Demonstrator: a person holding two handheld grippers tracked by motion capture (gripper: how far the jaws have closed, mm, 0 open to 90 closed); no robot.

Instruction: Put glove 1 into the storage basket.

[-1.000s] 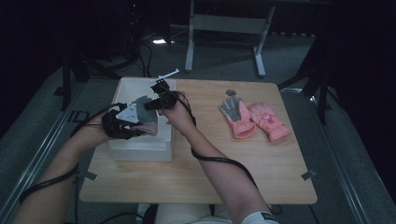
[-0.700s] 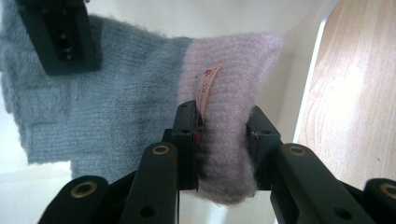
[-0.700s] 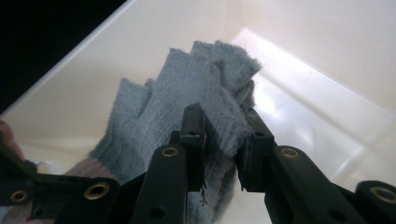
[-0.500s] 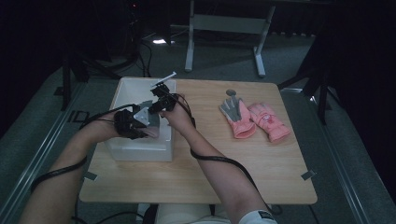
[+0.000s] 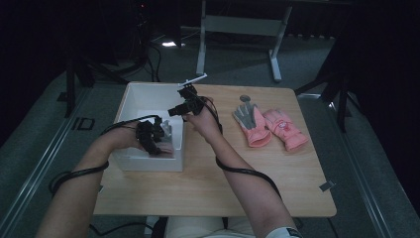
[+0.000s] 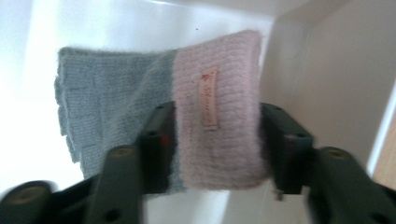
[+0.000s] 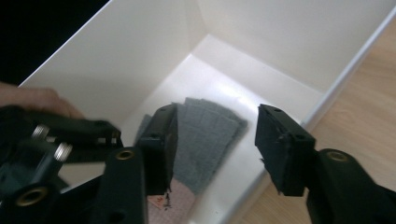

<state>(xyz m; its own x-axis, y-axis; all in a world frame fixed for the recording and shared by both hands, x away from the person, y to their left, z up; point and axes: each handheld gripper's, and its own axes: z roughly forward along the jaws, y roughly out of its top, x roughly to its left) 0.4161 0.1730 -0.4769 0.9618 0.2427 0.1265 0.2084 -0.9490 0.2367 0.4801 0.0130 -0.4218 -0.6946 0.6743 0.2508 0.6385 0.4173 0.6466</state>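
Between left gripper [image 6: 215, 144] fingers [image 6: 156, 140]: knit glove [image 6: 187, 112].

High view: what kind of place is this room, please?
Probably a lab or workshop set up for recording, not a home. A lone wooden table stands on grey carpet; cables lie on the floor; a metal desk frame stands behind in the dark.

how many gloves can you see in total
3. A grey and pink knit glove lies in the white box, between the left gripper jaws. Two pink gloves lie side by side on the table. The box might hide more.
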